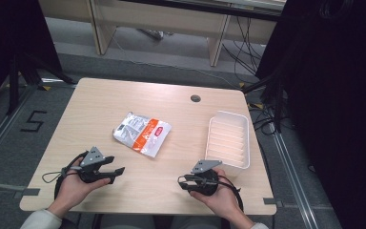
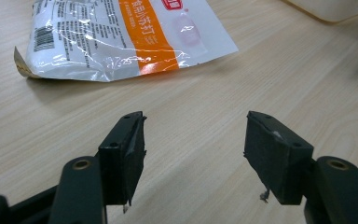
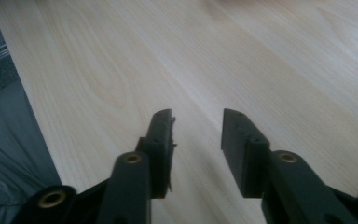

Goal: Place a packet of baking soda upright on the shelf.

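Note:
A white and orange plastic packet (image 1: 142, 133) lies flat near the middle of the wooden table (image 1: 100, 100). To its right stands an empty white ribbed tray (image 1: 228, 138). My left gripper (image 1: 118, 173) rests at the front left, held in a hand, open, with its jaws pointing right toward the packet (image 2: 121, 37). Its jaws (image 2: 196, 140) stand wide apart over bare wood. My right gripper (image 1: 183, 183) sits at the front right, just below the tray, pointing left. Its jaws (image 3: 196, 130) are open a little, with nothing between them.
A small dark cable hole (image 1: 195, 98) marks the table's far side. Black curtains stand left and right, with cables (image 1: 248, 43) on the floor behind. The table's front edge (image 3: 28, 116) runs close to the right gripper.

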{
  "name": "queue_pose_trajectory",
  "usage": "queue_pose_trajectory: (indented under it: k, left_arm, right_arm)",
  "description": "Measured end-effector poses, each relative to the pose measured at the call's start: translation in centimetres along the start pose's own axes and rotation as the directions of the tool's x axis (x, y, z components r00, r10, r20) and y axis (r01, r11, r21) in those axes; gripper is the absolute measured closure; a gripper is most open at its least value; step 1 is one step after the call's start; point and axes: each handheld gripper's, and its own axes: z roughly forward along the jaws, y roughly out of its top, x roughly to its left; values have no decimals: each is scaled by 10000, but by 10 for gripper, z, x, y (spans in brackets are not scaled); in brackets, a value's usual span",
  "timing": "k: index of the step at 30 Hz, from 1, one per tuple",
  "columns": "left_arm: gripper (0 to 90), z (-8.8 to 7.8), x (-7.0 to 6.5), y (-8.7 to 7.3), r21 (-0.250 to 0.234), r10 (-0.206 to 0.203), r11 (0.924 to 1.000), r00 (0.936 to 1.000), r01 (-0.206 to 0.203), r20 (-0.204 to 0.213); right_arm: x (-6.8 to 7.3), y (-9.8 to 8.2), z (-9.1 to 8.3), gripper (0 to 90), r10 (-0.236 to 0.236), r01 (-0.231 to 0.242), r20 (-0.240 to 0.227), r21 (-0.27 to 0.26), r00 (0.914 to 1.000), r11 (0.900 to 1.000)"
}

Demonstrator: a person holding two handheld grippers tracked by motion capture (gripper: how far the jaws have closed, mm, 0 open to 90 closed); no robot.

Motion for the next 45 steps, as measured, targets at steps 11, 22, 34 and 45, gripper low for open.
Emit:
queue_pose_trajectory:
  k: [11, 22, 34, 45]
  left_arm:
    - [371, -1, -1, 0, -73, -5, 10000, 10000, 5, -26]
    - [371, -1, -1, 0, -53, 16, 10000, 10000, -16, 1]
    - [372, 0, -2, 0, -45, -138, 9999, 9999, 138, 82]
    - [373, 0, -2, 0, -100, 30, 9999, 10000, -29, 90]
  right_arm:
    - [-9, 37, 24, 649, 834, -838, -282, -136, 9961, 9964]
    - [-29, 74, 56, 588, 1700, -1693, -267, 277, 9851, 9852]
    - [-40, 95, 85, 494, 2500, -2472, -256, 819, 9679, 9655]
    - [-51, 106, 101, 468, 3117, -3092, -191, 830, 9500, 9474]
